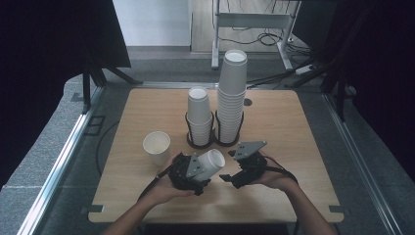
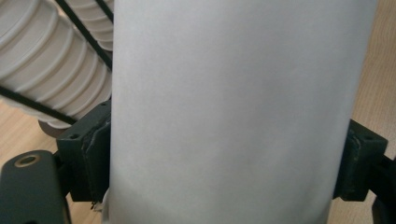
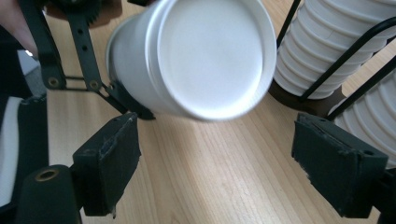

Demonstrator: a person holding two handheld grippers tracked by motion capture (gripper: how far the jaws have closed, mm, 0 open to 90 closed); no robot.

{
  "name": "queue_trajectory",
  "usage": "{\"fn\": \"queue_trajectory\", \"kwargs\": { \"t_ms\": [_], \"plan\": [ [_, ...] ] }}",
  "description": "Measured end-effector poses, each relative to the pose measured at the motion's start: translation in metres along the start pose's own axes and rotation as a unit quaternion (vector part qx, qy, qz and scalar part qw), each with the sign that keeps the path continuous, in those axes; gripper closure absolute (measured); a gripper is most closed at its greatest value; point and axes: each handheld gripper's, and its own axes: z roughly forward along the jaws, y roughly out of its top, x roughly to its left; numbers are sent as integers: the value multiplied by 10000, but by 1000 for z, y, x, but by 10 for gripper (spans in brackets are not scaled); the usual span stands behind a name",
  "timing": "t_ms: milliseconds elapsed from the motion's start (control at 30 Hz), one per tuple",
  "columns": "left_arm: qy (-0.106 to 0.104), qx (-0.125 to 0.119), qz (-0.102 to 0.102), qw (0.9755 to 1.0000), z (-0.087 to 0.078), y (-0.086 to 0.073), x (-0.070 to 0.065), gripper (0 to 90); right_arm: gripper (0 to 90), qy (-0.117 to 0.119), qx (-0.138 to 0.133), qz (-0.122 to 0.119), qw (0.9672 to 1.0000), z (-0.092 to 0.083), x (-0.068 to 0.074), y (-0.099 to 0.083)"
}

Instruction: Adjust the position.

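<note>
While your left gripper (image 1: 195,172) pinches the paper cup (image 1: 210,164) sideways over the desk (image 1: 274,127), its fingers (image 2: 93,154) clamp the wall up close; your right gripper (image 3: 224,177) faces its base, fingers spread, empty.

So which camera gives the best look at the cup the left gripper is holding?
The right gripper view: the held cup shows whole, bottom toward the camera. The left gripper view shows just its blank side wall between the jaws; the high view shows it small.

Light wooden table (image 1: 147,186); on it two wire racks (image 1: 200,142) of stacked cups, one loose cup (image 1: 156,147).
</note>
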Motion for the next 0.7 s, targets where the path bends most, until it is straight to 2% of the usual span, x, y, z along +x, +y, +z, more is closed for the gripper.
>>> {"fn": "queue_trajectory", "kwargs": {
  "t_ms": [100,267,333,433,533,633,700],
  "plan": [
    [98,80,162,9998,2,4,-3,129,154,47,-76,47,9999,-1,-1,-3],
    [80,131,289,9995,3,9,-6,129,148,79,-134,69,9999,-5,-1,-5],
    [82,131,314,9994,4,11,-7,129,147,112,-193,150,9996,-7,-2,-5],
    [200,204,442,9986,7,12,-11,129,145,149,-284,255,9992,-7,-3,-8],
    [226,302,571,9977,10,12,-15,129,141,161,-330,316,9988,-5,-2,-12],
    [225,367,653,9969,11,13,-16,129,142,198,-320,325,9988,-5,-2,-14],
    [223,408,686,9966,12,14,-17,129,142,232,-188,247,9992,-5,-2,-14]
  ]
}}
